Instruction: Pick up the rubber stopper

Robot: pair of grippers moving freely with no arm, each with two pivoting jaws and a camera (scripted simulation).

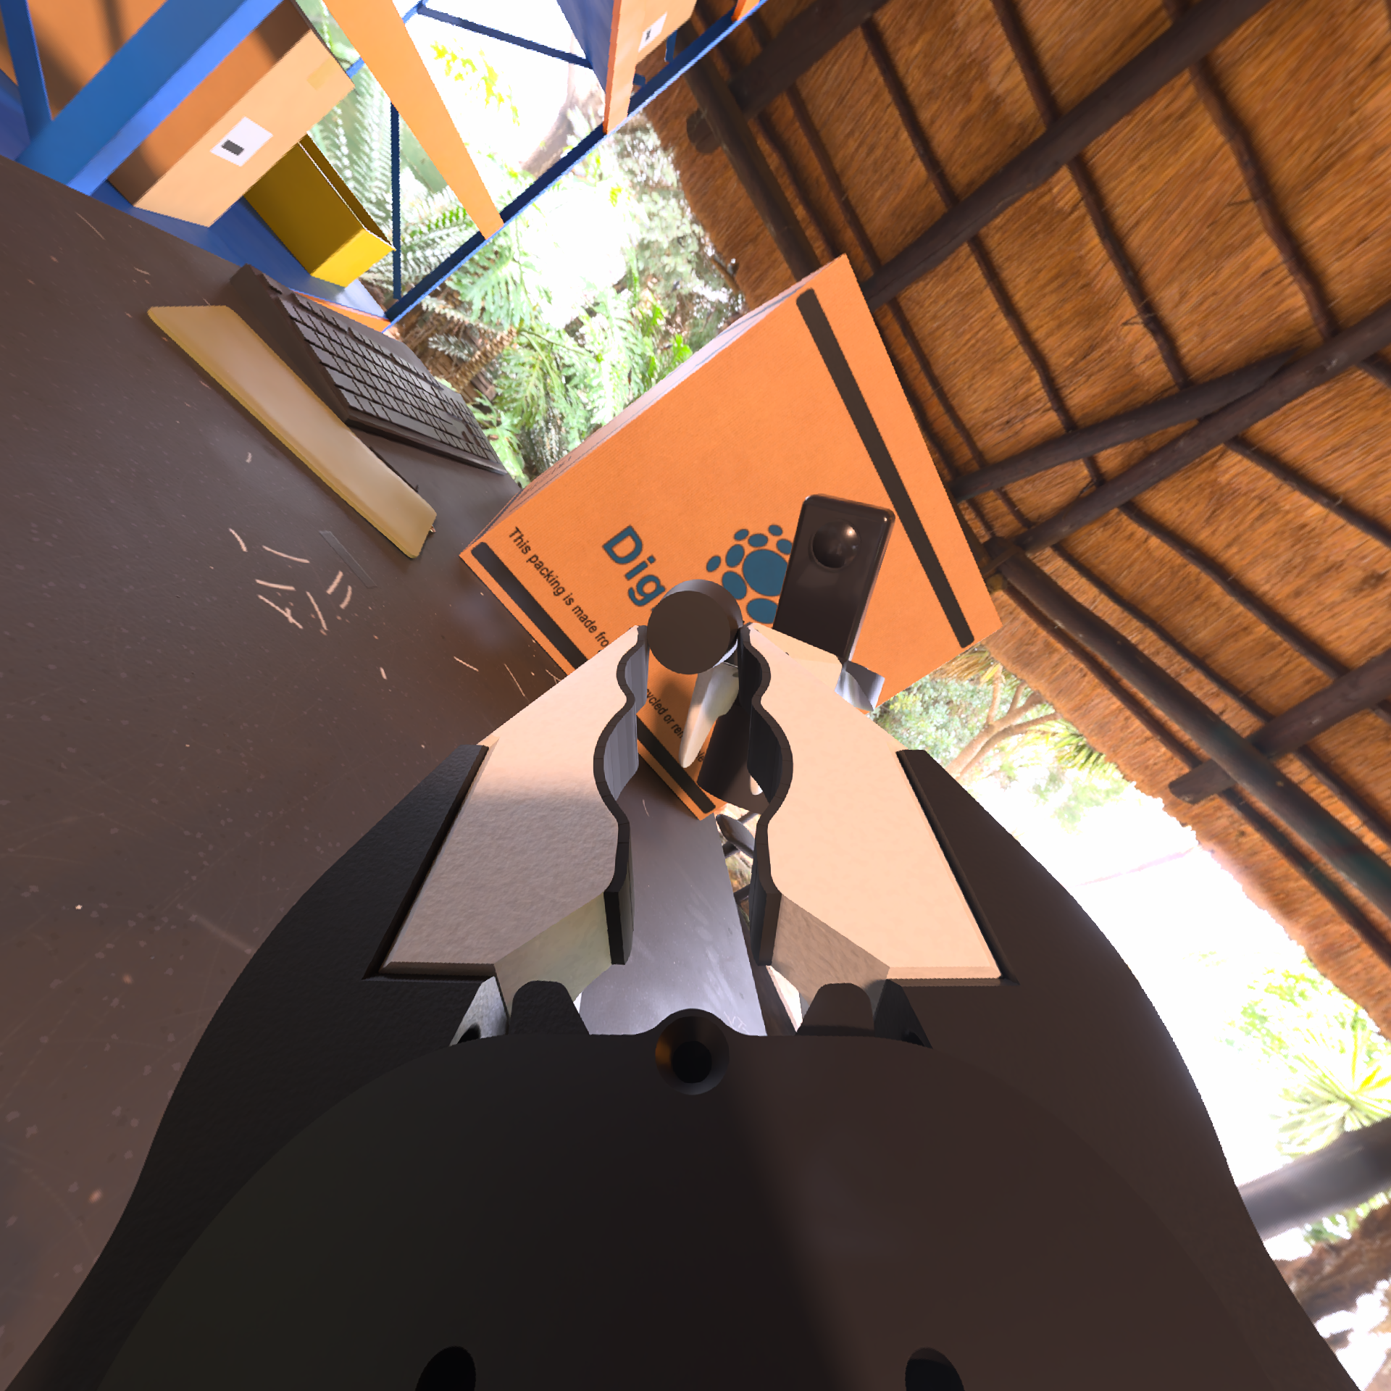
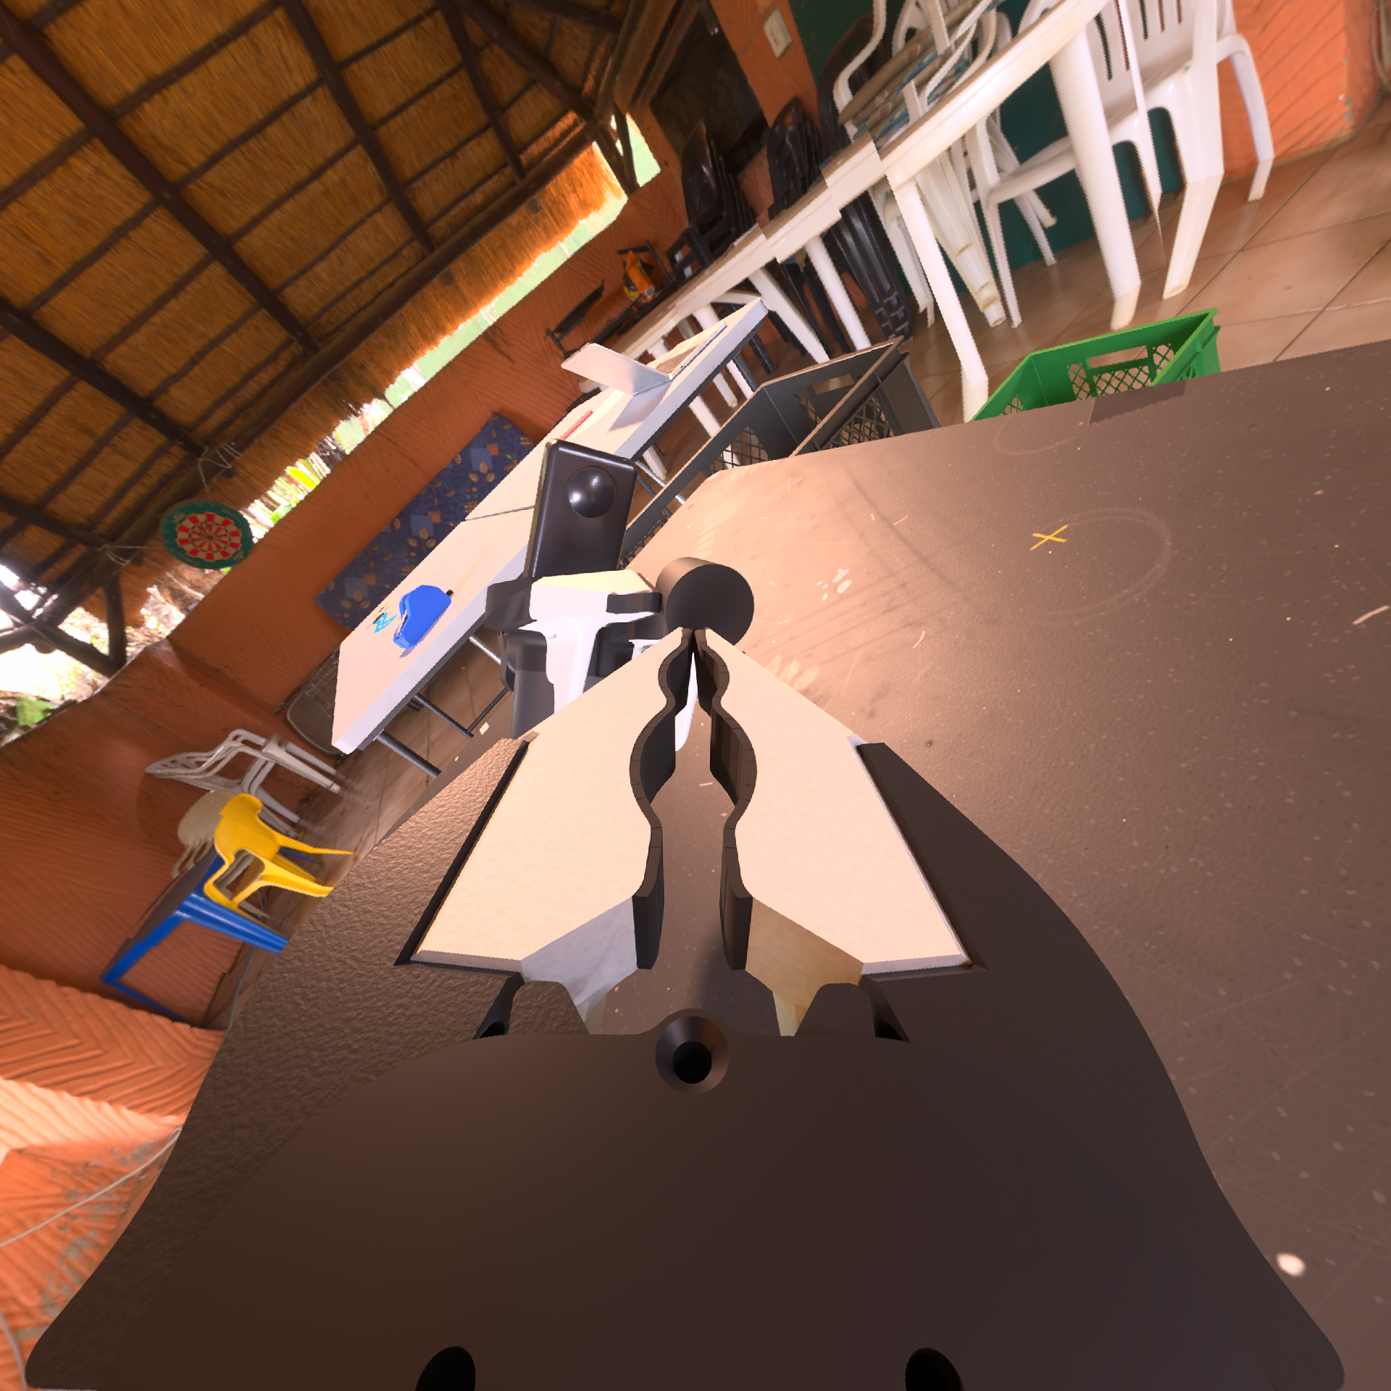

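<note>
- At the centre of the left wrist view, the rubber stopper (image 1: 692, 631) sat between the fingertips of the left gripper (image 1: 691, 640), its round dark face towards the camera; the jaws were clamped on its sides, which suits lifting a small cylinder.
- In the right wrist view the same stopper (image 2: 709, 602) appeared just above the tips of the right gripper (image 2: 692, 640), whose jaws were together with nothing between them; whether they touched the stopper could not be told.
- The stopper looked raised off the dark tabletop (image 1: 150, 677), so the pick-up seemed largely done.
- Behind it, right of centre, stood an orange cardboard box (image 1: 753, 451), contents hidden.
- Upper left lay a keyboard (image 1: 376, 376) with a pale wrist rest (image 1: 293, 429), and beyond them a yellow box (image 1: 316, 211) under blue shelving (image 1: 113, 98).
- Upper right in the right wrist view, a green crate (image 2: 1106, 361) and a grey crate (image 2: 813, 414) stood past the tabletop edge; nothing showed inside.
</note>
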